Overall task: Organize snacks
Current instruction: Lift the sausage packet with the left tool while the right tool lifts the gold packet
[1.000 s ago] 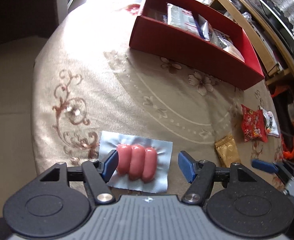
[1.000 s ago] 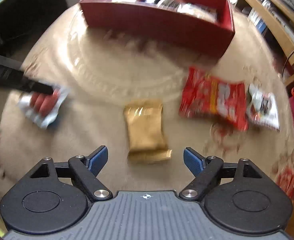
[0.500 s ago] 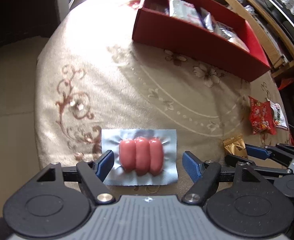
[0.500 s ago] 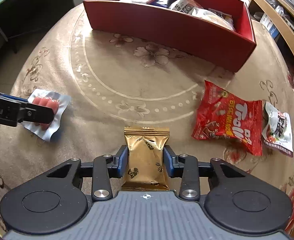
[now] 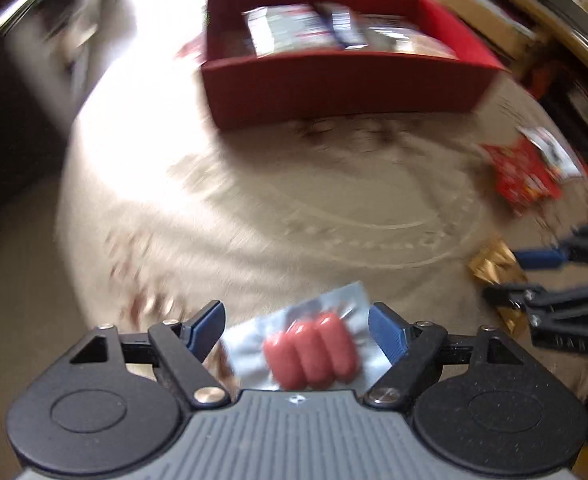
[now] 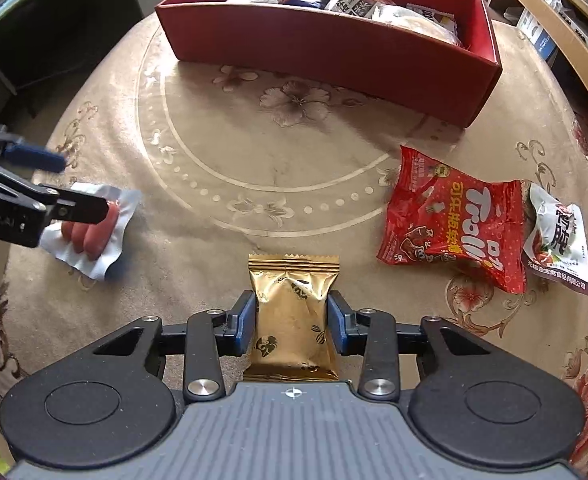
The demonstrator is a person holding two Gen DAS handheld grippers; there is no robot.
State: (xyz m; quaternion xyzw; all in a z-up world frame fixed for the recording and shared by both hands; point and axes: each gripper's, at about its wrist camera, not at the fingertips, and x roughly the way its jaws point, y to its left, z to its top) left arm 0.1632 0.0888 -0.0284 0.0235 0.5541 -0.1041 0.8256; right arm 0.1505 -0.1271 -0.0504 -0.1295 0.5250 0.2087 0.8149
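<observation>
Since the earlier frames the right gripper (image 6: 290, 320) has closed its jaws onto the small gold foil snack packet (image 6: 292, 312), whose sides now sit pinched between the blue pads at lower centre of the right wrist view, while the left gripper (image 5: 296, 330) has rolled and its jaws have just been opening; they stand apart on either side of the clear vacuum pack of three pink sausages (image 5: 310, 350), which now lies skewed between them. Whether either pad touches the pack's silvery edge I cannot tell through the blur. Both packs rest on the round table (image 6: 294, 184) under its beige flowered cloth. The gold packet looks light, puffy and crinkly, so a squeeze across its middle, as now, should hold, though slick foil may slide if gripped loosely. The sausage pack looks light too, with a thin, floppy, slippery film border around a firm lump; taking hold across the sausages themselves seems safer than on the flat rim. At the upper part of both views stands the red rectangular cardboard box (image 6: 334, 52), open-topped, already holding several wrapped snacks in white, dark blue and clear wrappers. Right of centre in the right wrist view lie a red gummy-candy bag (image 6: 450, 224) and, partly tucked under its right edge, a white snack pouch (image 6: 558, 236), both outside the box.
</observation>
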